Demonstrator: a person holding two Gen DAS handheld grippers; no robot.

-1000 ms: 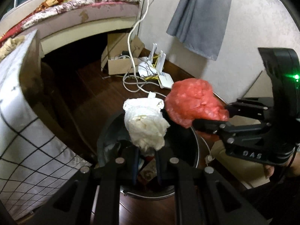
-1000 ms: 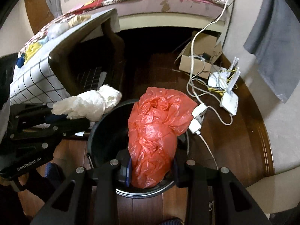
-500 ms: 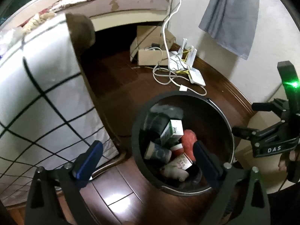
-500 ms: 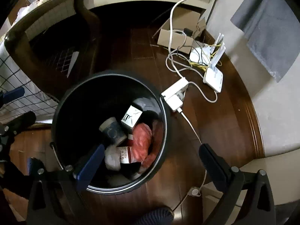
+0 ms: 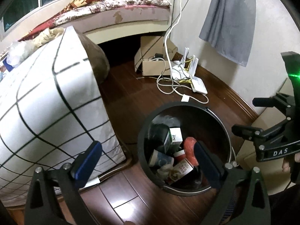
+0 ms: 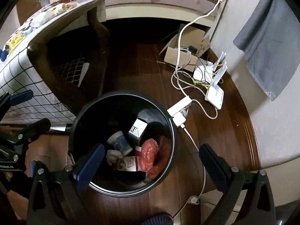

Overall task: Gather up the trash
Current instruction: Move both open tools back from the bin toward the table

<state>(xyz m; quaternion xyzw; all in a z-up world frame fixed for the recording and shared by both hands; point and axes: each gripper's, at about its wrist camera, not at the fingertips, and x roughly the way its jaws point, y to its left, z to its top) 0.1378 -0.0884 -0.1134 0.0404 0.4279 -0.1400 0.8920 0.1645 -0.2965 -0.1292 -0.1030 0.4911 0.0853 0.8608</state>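
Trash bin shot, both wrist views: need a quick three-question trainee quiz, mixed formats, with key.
1. True or false: the left gripper holds a piece of trash.
2. Where does the red plastic bag lie? A) on the floor B) inside the black bin C) in the right gripper
3. Fill in: the white power adapter sits right beside the bin's ____.

Key: 1 false, both grippers are open and empty; 2 B; 3 rim.
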